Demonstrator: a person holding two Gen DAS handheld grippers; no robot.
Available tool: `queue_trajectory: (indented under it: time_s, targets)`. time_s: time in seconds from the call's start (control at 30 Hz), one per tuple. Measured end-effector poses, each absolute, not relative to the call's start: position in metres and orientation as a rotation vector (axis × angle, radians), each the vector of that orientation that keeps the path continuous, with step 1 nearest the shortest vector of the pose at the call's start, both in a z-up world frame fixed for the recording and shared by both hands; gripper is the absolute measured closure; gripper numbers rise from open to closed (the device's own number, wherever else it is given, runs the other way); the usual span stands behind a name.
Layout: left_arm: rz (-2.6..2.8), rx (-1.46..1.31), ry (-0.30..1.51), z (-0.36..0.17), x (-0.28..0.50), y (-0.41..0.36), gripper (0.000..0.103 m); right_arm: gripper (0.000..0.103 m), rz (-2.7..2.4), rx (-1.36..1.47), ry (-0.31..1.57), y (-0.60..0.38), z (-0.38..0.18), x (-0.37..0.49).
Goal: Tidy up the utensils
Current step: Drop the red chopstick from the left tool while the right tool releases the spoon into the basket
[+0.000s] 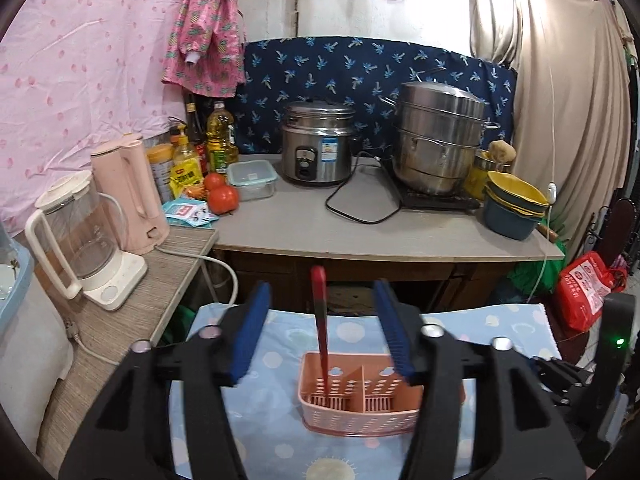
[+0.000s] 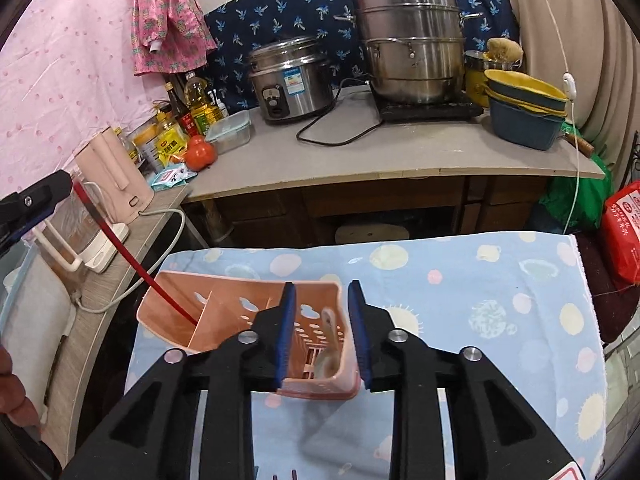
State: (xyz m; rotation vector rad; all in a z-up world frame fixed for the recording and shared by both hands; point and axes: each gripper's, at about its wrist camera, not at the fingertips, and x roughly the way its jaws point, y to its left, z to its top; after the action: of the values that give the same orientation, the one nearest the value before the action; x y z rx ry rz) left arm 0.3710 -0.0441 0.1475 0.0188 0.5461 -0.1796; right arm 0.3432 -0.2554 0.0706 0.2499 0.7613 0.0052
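Note:
A pink slotted utensil caddy (image 1: 360, 416) with two compartments stands on a blue patterned cloth (image 1: 280, 344). A red-handled utensil (image 1: 320, 320) stands upright in its left compartment, free between my left gripper's (image 1: 324, 332) open fingers. In the right wrist view the caddy (image 2: 172, 292) holds the red utensil (image 2: 132, 264) leaning left and a pale spoon (image 2: 330, 344) lying in the right compartment. My right gripper (image 2: 322, 332) is open and empty just above that spoon. The left gripper's finger (image 2: 36, 200) shows at the left edge near the red handle's top.
A grey counter (image 1: 360, 232) behind carries a rice cooker (image 1: 316, 144), a steel steamer pot (image 1: 438, 140), stacked bowls (image 1: 512, 208), tomatoes (image 1: 222, 196), oil bottles and a black cable. A side shelf at left holds a glass kettle (image 1: 80, 240) and pink kettle (image 1: 128, 196).

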Motion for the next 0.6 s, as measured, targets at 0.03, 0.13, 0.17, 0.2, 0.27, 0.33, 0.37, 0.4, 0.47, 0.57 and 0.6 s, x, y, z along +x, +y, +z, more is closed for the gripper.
queue_trajectory:
  time_s: [0.03, 0.13, 0.17, 0.2, 0.27, 0.33, 0.37, 0.4, 0.47, 0.57, 0.6]
  targets:
    - [-0.179, 0.027, 0.547, 0.147, 0.368, -0.044, 0.049, 0.076, 0.002, 0.246, 0.754, -0.256, 0.073, 0.339]
    - [-0.185, 0.017, 0.558, 0.146, 0.359, -0.039, 0.049, 0.076, 0.0, 0.247, 0.74, -0.259, 0.079, 0.325]
    - [-0.185, 0.016, 0.563, 0.145, 0.354, -0.036, 0.049, 0.076, 0.001, 0.25, 0.738, -0.261, 0.081, 0.32]
    - [-0.186, 0.016, 0.564, 0.144, 0.35, -0.034, 0.049, 0.076, 0.001, 0.252, 0.736, -0.263, 0.083, 0.314]
    - [-0.186, 0.013, 0.57, 0.142, 0.337, -0.029, 0.049, 0.076, -0.002, 0.255, 0.733, -0.265, 0.086, 0.298]
    - [-0.187, 0.017, 0.584, 0.137, 0.324, -0.026, 0.049, 0.076, -0.006, 0.258, 0.733, -0.267, 0.087, 0.283]
    - [-0.185, 0.019, 0.589, 0.135, 0.318, -0.024, 0.049, 0.076, -0.009, 0.259, 0.738, -0.268, 0.086, 0.273]
    - [-0.181, 0.022, 0.597, 0.131, 0.308, -0.021, 0.049, 0.076, -0.011, 0.258, 0.742, -0.269, 0.085, 0.266]
    - [-0.183, 0.014, 0.611, 0.124, 0.293, -0.017, 0.049, 0.076, -0.023, 0.256, 0.752, -0.269, 0.081, 0.247]
    - [-0.192, 0.007, 0.649, 0.108, 0.265, -0.01, 0.049, 0.076, -0.029, 0.272, 0.772, -0.271, 0.073, 0.218]
    - [-0.199, 0.003, 0.662, 0.104, 0.257, -0.008, 0.049, 0.076, -0.031, 0.272, 0.778, -0.27, 0.07, 0.208]
